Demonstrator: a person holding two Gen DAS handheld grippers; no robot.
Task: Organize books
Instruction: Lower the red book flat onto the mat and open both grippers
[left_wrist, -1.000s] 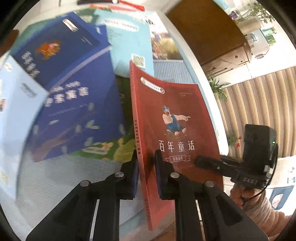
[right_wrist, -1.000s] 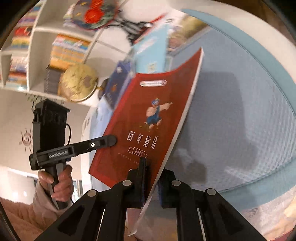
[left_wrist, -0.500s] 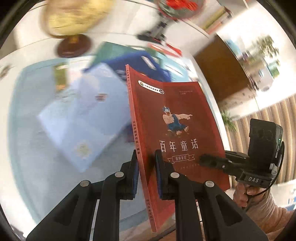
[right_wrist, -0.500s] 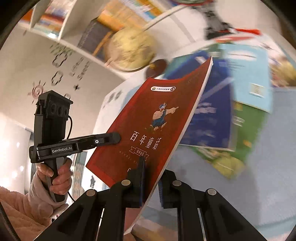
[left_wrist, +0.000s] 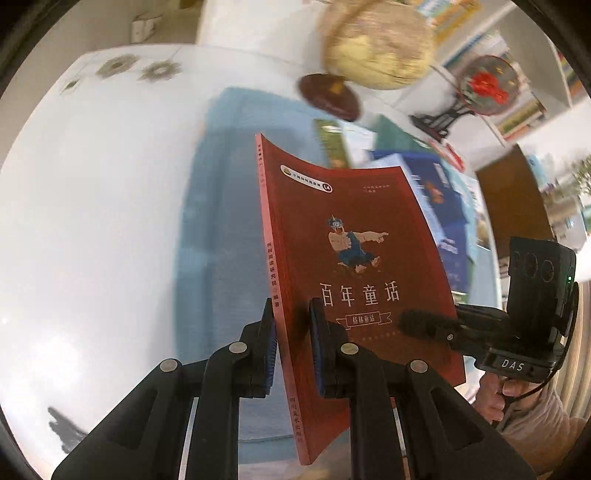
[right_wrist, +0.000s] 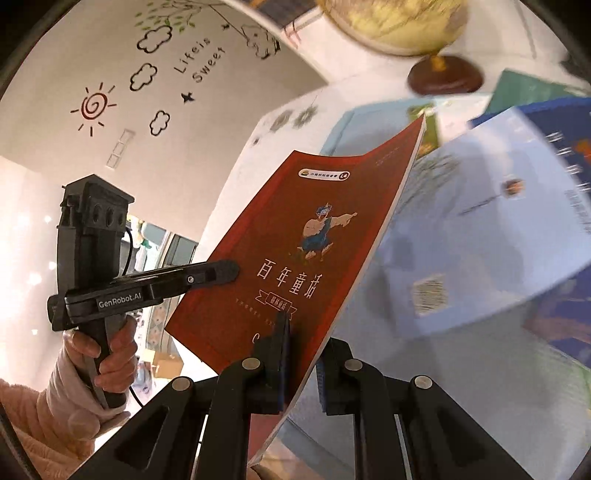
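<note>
Being held clear of the white table (left_wrist: 92, 206), above its pale blue mat (left_wrist: 218, 206): a thin red paperback book with a cartoon figure and white characters on its cover (left_wrist: 354, 258), pinched by both claws at once. Clamping narrow on the spine edge near the book's bottom, the left claw (left_wrist: 291, 354), blue pads pressing either side. Gripping the opposite, open-page edge, also near the bottom, the right claw (right_wrist: 301, 363), closed tight on the book (right_wrist: 310, 251). Appearing in the left wrist view at 4 o'clock, the right claw's black body (left_wrist: 509, 332), a hand wrapped around its handle. Showing in the right wrist view at 9 o'clock, the left claw's body (right_wrist: 122, 291), likewise gripped by a hand (right_wrist: 110, 354) in a pale fuzzy sleeve. Lying spread on the mat beyond the red book, toward 2 o'clock, several blue, light-blue and green books (right_wrist: 491, 221), blurred. Standing at 12 o'clock, a cream globe on a dark round wooden base (left_wrist: 376, 48).
</note>
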